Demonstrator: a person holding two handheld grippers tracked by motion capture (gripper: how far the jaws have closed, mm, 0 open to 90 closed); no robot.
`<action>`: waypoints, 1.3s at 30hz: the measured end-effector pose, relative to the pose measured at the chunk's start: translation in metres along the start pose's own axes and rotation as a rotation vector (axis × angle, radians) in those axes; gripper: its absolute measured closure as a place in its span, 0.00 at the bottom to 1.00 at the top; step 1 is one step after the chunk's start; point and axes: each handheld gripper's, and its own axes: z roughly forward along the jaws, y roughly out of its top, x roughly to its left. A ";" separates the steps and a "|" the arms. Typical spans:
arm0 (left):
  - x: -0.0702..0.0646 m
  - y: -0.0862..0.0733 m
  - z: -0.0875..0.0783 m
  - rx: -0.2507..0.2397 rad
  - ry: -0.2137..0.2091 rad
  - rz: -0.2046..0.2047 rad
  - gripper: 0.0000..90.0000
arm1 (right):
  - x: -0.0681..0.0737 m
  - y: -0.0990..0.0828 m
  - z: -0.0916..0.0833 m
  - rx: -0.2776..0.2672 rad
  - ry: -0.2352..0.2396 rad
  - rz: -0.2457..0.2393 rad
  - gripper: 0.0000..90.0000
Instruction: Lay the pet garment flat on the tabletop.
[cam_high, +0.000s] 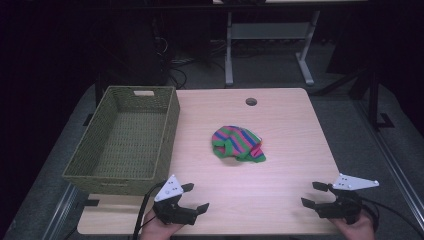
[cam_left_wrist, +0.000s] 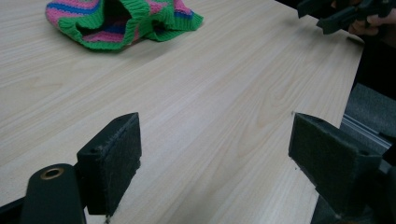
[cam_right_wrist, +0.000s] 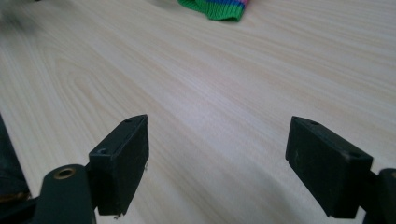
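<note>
1. I'm looking into a dim room with a grey floor (cam_high: 270, 70) and a white desk frame (cam_high: 270, 35) behind my work area.
2. The light wooden table (cam_high: 280, 125) has a round hole (cam_high: 251, 101) near its far edge.
3. A woven basket (cam_high: 100, 150) sits at the table's left side.
4. The striped knitted cloth (cam_high: 237, 143) lies crumpled mid-table, well apart from both grippers.
5. My left gripper (cam_high: 192, 196) and right gripper (cam_high: 311, 194) hover near the front edge, fingers spread wide and holding nothing.

- The knitted cloth (cam_high: 237, 144) lies mid-table (cam_high: 280, 200).
- The basket (cam_high: 95, 155) sits on the table's left side, left of the cloth.
- The left gripper (cam_high: 194, 196) and right gripper (cam_high: 314, 194) are at the near edge, well apart.
</note>
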 end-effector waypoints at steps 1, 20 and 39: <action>-0.001 0.000 0.000 -0.003 0.006 0.009 0.19 | 0.000 0.002 0.001 -0.003 -0.009 -0.007 0.23; 0.001 -0.002 -0.005 -0.029 0.010 0.008 0.19 | 0.005 0.048 0.023 0.096 0.053 -0.082 0.22; -0.001 0.000 0.000 -0.022 -0.011 0.027 0.19 | 0.003 0.097 0.040 0.182 0.135 -0.147 0.21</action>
